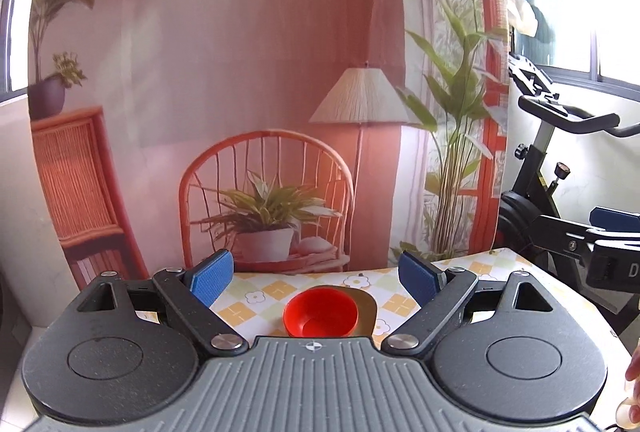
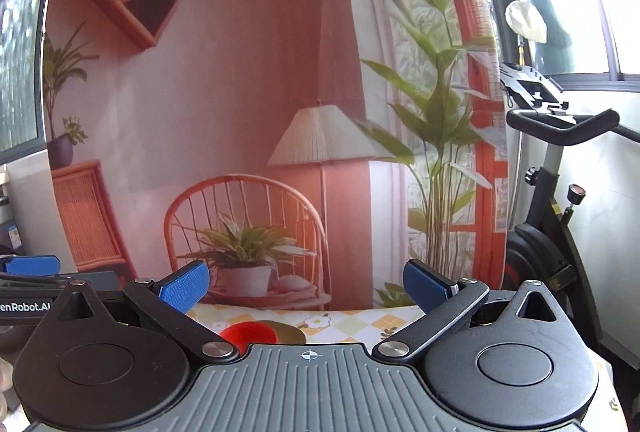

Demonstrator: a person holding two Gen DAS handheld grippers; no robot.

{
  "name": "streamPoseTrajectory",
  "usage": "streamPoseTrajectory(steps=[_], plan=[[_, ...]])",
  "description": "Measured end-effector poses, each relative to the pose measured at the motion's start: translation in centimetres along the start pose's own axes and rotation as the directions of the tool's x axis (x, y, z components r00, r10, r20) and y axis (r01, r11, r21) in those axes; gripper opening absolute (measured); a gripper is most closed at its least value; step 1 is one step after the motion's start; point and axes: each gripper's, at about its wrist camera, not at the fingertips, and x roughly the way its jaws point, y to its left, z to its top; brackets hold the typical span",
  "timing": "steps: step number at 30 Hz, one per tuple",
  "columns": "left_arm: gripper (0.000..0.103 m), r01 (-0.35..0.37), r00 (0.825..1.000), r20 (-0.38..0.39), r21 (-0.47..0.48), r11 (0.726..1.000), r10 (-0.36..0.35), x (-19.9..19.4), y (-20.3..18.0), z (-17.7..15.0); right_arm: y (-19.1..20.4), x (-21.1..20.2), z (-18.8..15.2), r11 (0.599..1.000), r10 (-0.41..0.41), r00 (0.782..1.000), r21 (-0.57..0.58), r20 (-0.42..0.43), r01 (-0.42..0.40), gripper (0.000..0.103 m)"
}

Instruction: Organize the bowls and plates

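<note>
Red bowl (image 1: 320,313) sitting upright, mouth facing up, nested on a gold plate (image 1: 366,306) near the middle of the checkered surface (image 1: 480,268). The plate's rim is showing mostly to the right of the bowl; being round, the bowl has no long axis.

Left hand-held gripper (image 1: 316,278) hovering above, blue pads spread wide, gripping nothing. Right hand-held gripper (image 2: 306,286) likewise spread and empty.

Bare surface lying open around the stack; far edge meeting the printed backdrop (image 1: 240,52), exercise bike (image 1: 560,192) standing beyond the right edge.

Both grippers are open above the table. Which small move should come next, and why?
Probably lower the left gripper toward the red bowl. It is open and holds nothing, and the bowl, sitting on the gold plate, lies centred between its fingers. The right gripper sees it only partly.
</note>
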Motion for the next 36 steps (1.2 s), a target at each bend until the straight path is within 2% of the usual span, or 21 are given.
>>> streamPoseTrajectory(steps=[4, 11, 36], plan=[[0.091, -0.021, 0.999, 0.027, 0.019, 1.000, 0.020, -1.7, -0.1, 0.1, 0.2, -1.7, 0.2, 1.000, 0.017, 1.000, 0.015, 0.002, -0.017, 0.103], [0.091, -0.005, 1.000, 0.026, -0.011, 1.000, 0.005, -3.3, 0.5, -0.1, 0.9, -2.8, 0.1, 0.999, 0.032, 0.999, 0.010, -0.008, -0.032, 0.103], [0.091, -0.001, 1.000, 0.001, -0.017, 1.000, 0.001, -2.9, 0.8, -0.2, 0.7, -2.8, -0.3, 0.999, 0.024, 1.000, 0.021, -0.015, -0.024, 0.103]])
